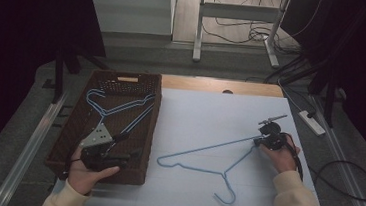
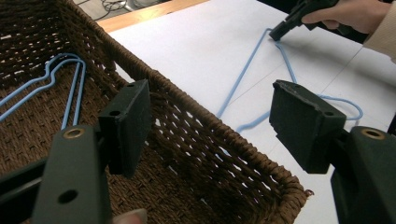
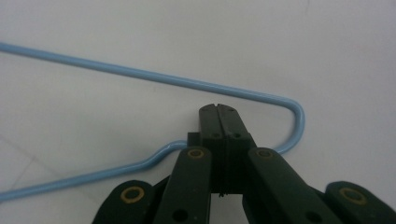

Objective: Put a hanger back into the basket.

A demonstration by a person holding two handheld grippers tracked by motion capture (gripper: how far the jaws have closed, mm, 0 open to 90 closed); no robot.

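A light-blue wire hanger (image 1: 202, 148) lies flat on the white mat, its hook toward the front edge. My right gripper (image 1: 259, 140) is at the hanger's far right corner. In the right gripper view its jaws (image 3: 218, 109) are pressed together over the hanger's wire (image 3: 140, 74) just inside the bend. My left gripper (image 1: 129, 147) hovers over the near right corner of a brown wicker basket (image 1: 154, 125). Its jaws (image 2: 210, 126) stand wide apart with the basket rim (image 2: 187, 100) below them and nothing gripped. More blue hangers (image 1: 120, 108) (image 2: 70, 93) lie inside the basket.
The white mat (image 1: 210, 110) covers the table to the right of the basket. A power strip (image 1: 312, 122) and cables lie on the floor at the right. A metal table frame (image 1: 237, 32) stands beyond the far edge.
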